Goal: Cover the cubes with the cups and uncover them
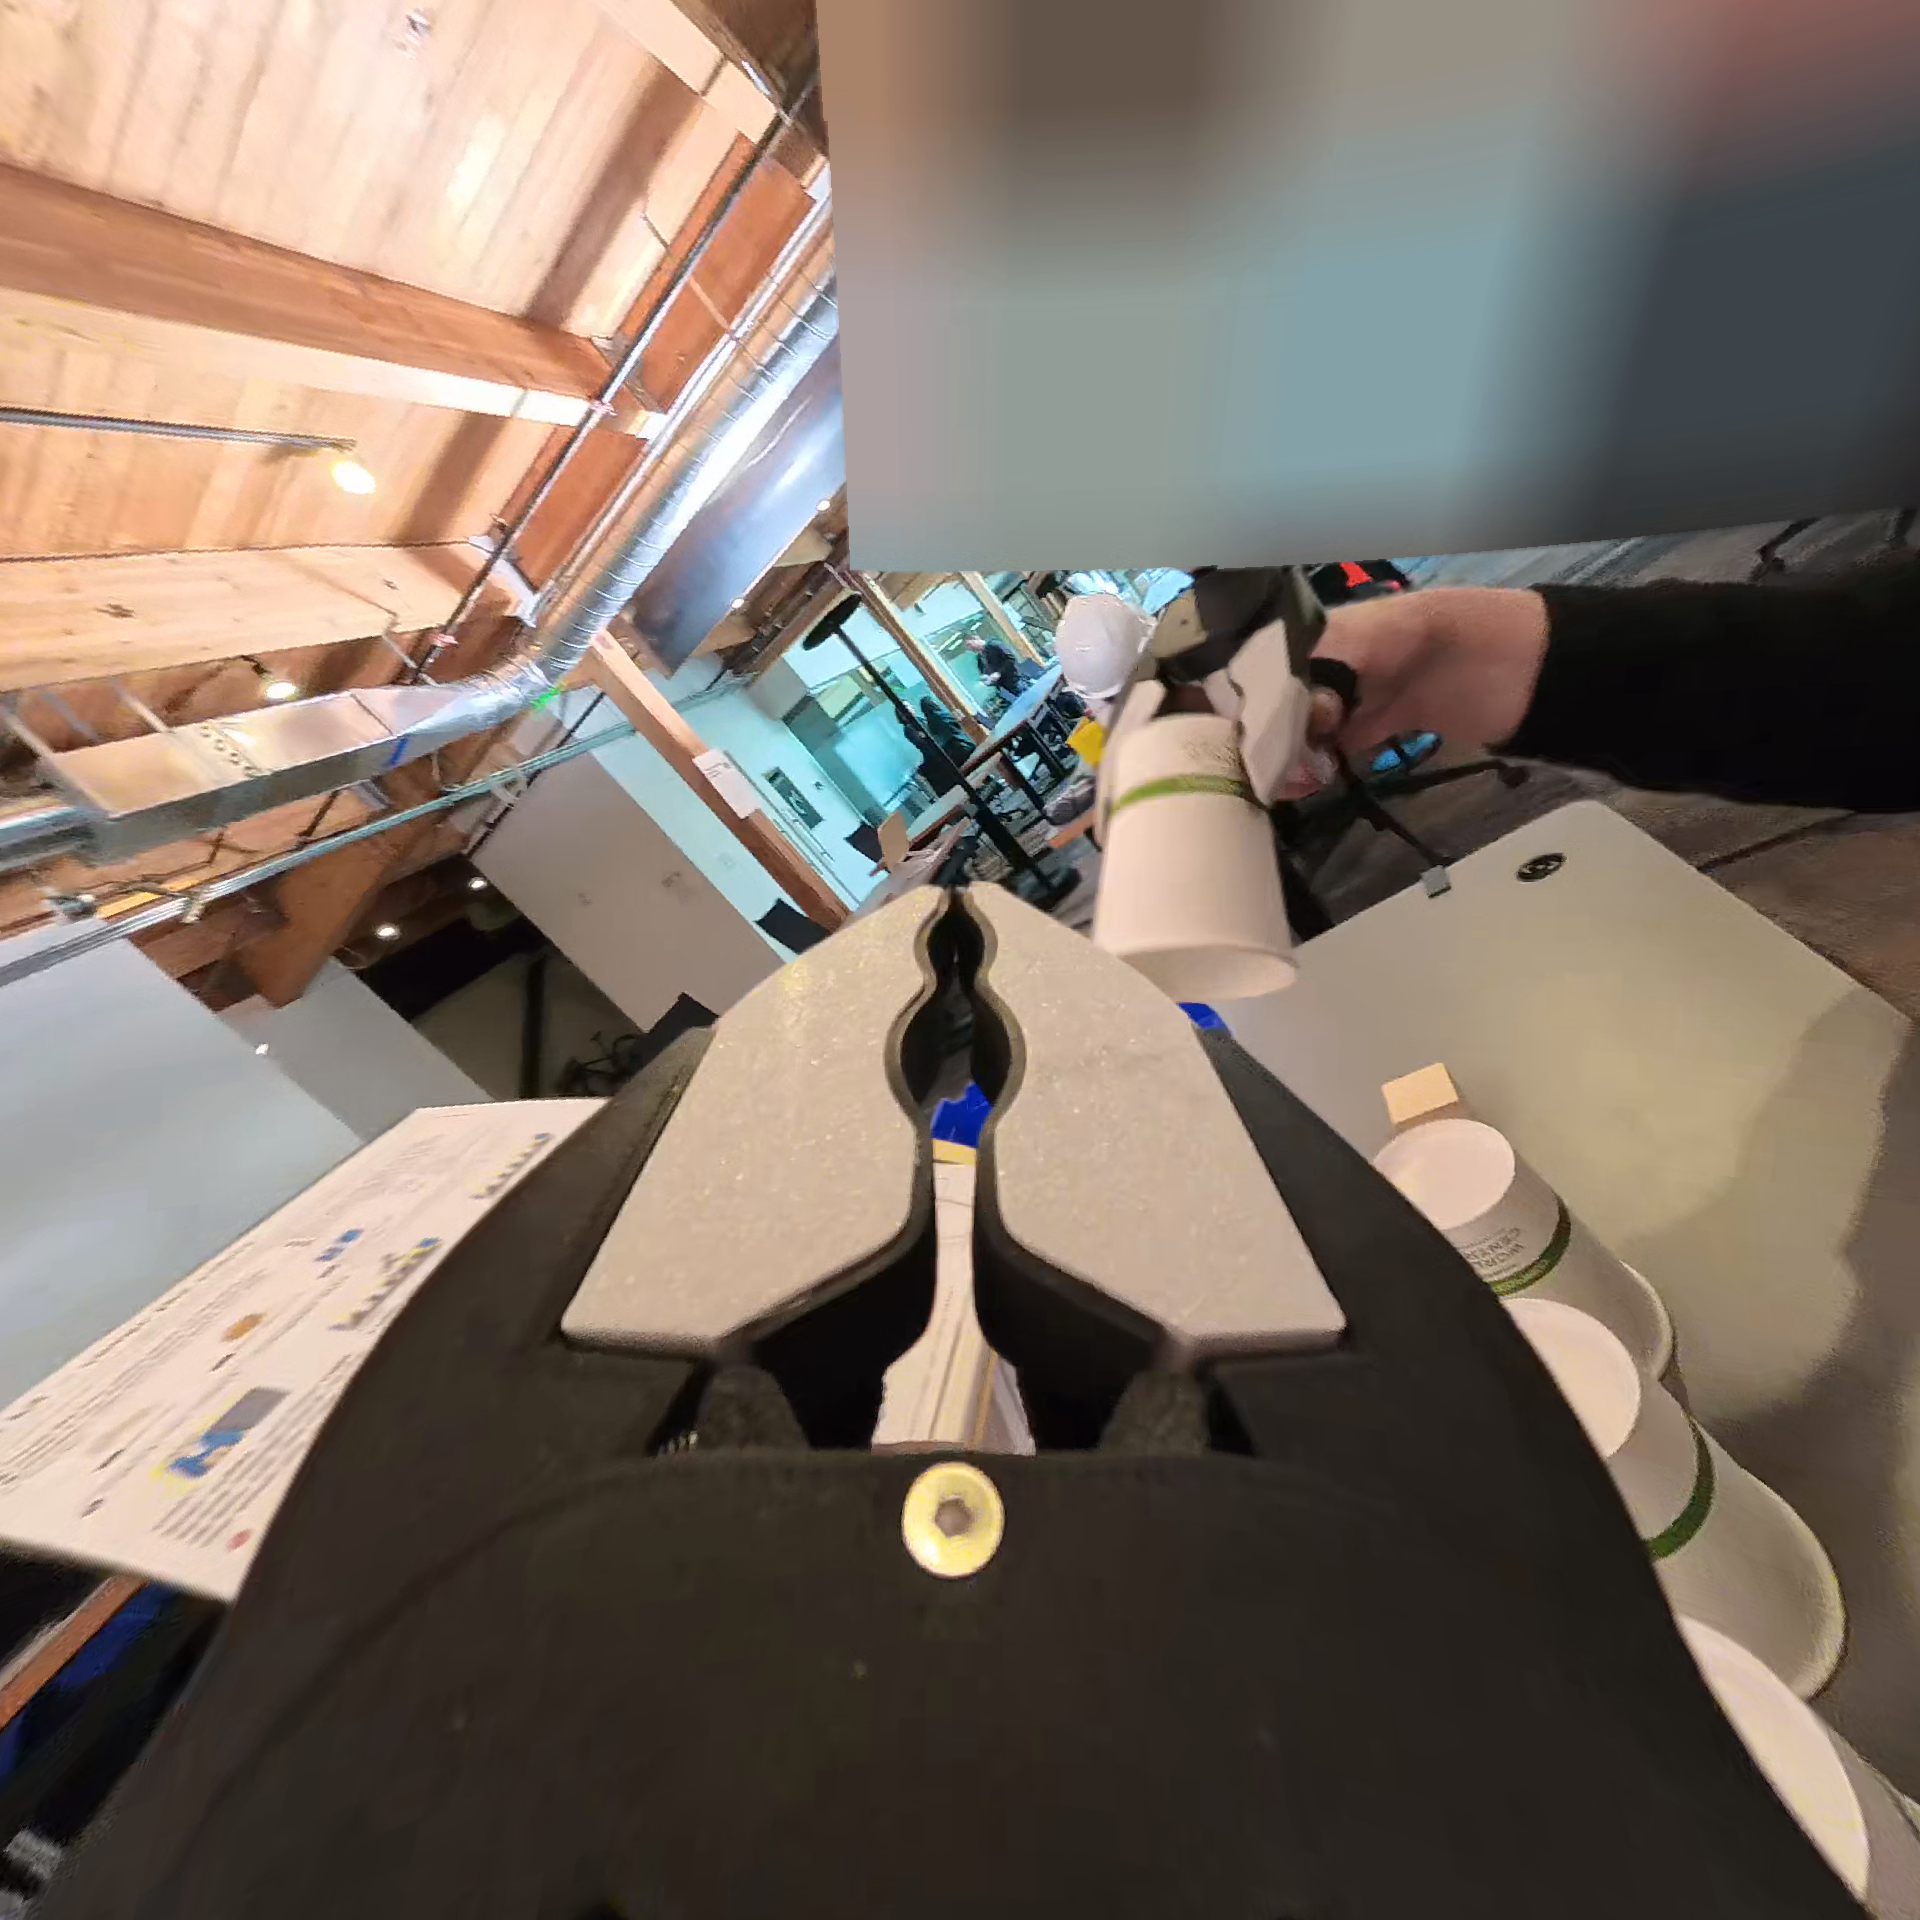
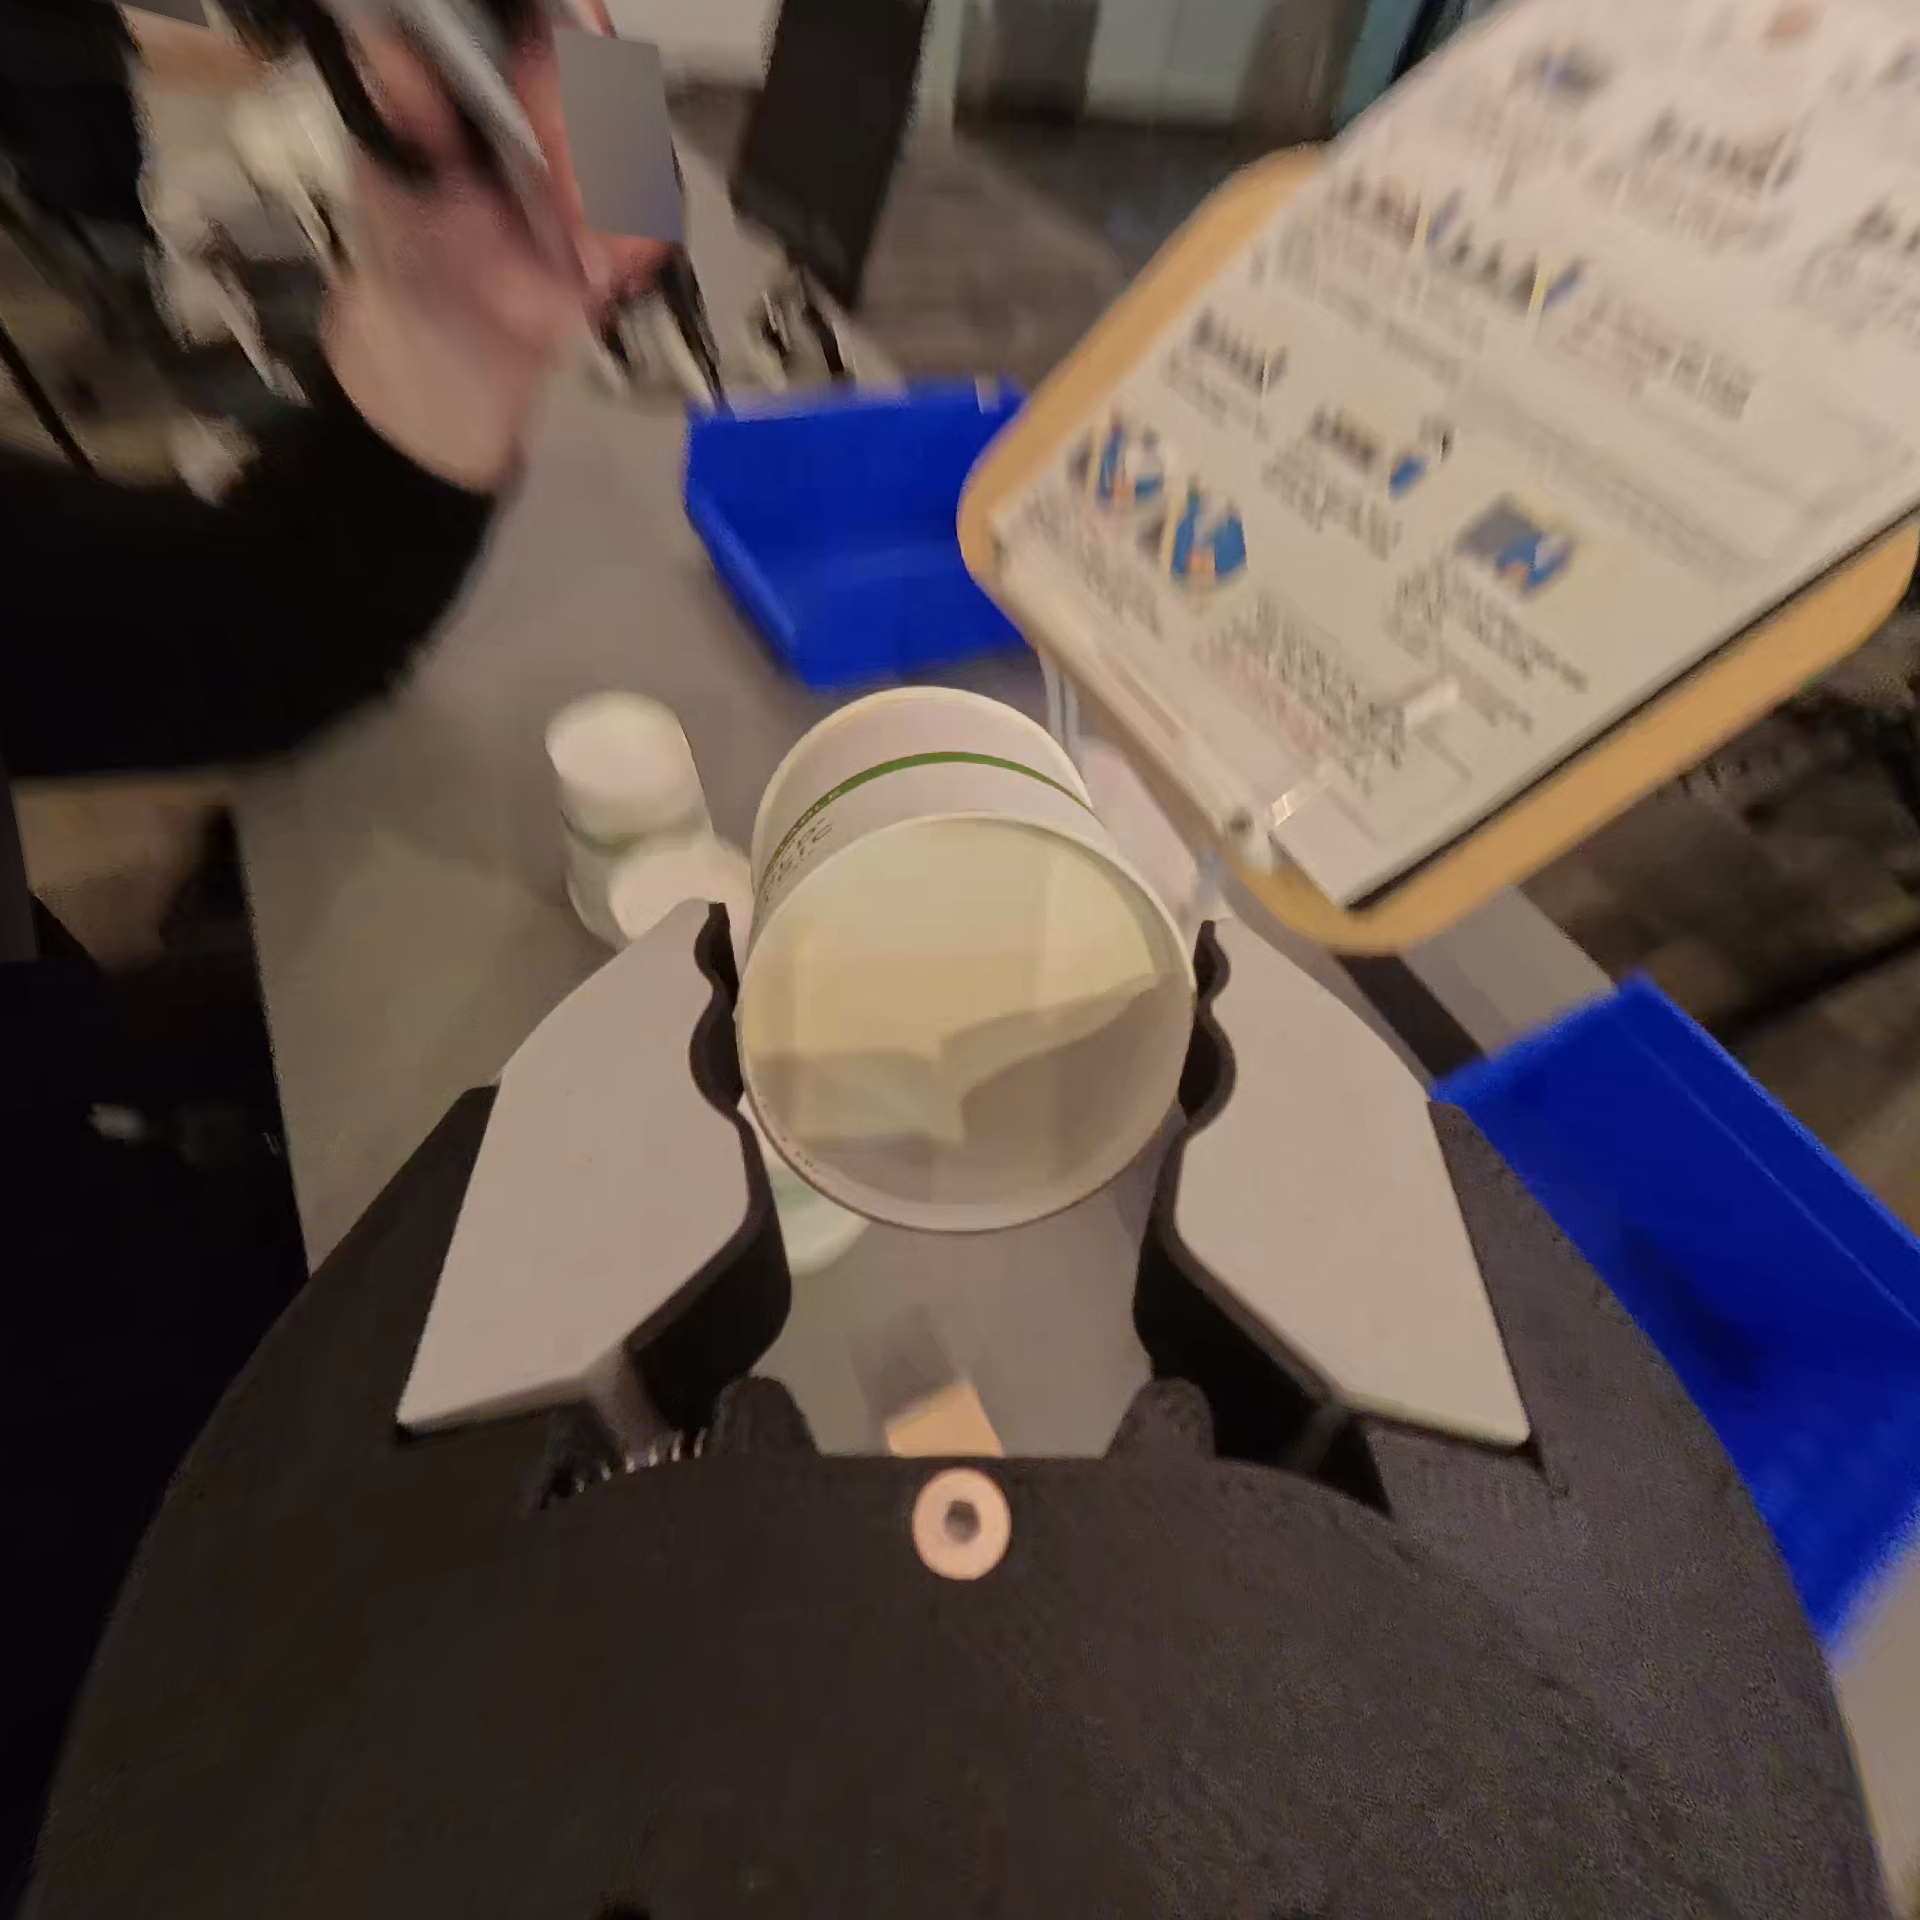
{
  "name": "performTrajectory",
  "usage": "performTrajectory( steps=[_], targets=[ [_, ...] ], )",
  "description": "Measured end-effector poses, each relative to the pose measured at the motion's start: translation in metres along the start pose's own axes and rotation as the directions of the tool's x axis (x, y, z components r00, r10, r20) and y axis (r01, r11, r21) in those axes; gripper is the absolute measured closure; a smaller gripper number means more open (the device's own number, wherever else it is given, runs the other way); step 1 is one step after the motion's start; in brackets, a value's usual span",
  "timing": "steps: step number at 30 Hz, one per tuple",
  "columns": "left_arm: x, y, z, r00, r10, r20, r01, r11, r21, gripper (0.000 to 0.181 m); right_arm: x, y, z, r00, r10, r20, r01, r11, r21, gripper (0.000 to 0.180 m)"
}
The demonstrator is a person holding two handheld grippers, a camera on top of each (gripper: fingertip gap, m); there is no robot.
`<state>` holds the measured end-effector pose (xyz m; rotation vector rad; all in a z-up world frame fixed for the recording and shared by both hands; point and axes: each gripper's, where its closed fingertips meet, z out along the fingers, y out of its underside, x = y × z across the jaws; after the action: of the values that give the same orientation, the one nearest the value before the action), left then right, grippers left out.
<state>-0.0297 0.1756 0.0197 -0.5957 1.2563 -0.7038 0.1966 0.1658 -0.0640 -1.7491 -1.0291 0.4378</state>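
Above the table [image 1: 1662,1039], right tongs [image 2: 961,997] gripping cup [image 2: 966,1039], left tongs [image 1: 958,914] closed

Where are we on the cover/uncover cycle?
Done: cannot tell which phase this is. One wooden cube sits bare on the grey table; three cups stand upside down in a row beside it. In hand: the right tool holds a white cup inverted in the air; the left tool is shut, empty. Left: placing that cup.
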Motion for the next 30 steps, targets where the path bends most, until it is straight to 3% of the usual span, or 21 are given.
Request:
performTrajectory(
  steps=[1,6,12,27,30],
  targets=[
    [-0.004,-0.003,-0.004,1.0,0.009,0.019,-0.009,1.0,-0.004,0.181,0.003,0.014,-0.001,1.0,-0.021,-0.018,0.019,0.994,-0.105,0.095],
    [-0.014,-0.012,-0.016,0.993,0.077,0.087,-0.073,0.996,-0.045,0.181,0.006,0.081,-0.012,0.998,-0.067,0.006,0.061,0.863,-0.502,0.095],
    [-0.012,-0.019,-0.019,0.99,0.103,0.093,-0.097,0.993,-0.064,0.181,0.006,0.139,-0.015,0.999,-0.008,0.043,0.036,0.717,-0.696,0.095],
    [-0.012,-0.019,-0.018,0.99,0.107,0.091,-0.1,0.992,-0.078,0.181,-0.007,0.224,0.024,0.988,0.124,0.093,-0.004,0.617,-0.787,0.095],
    [-0.01,-0.019,-0.017,0.99,0.106,0.088,-0.1,0.992,-0.077,0.181,-0.014,0.223,0.034,0.987,0.119,0.105,0.005,0.639,-0.769,0.095]
  ],
)
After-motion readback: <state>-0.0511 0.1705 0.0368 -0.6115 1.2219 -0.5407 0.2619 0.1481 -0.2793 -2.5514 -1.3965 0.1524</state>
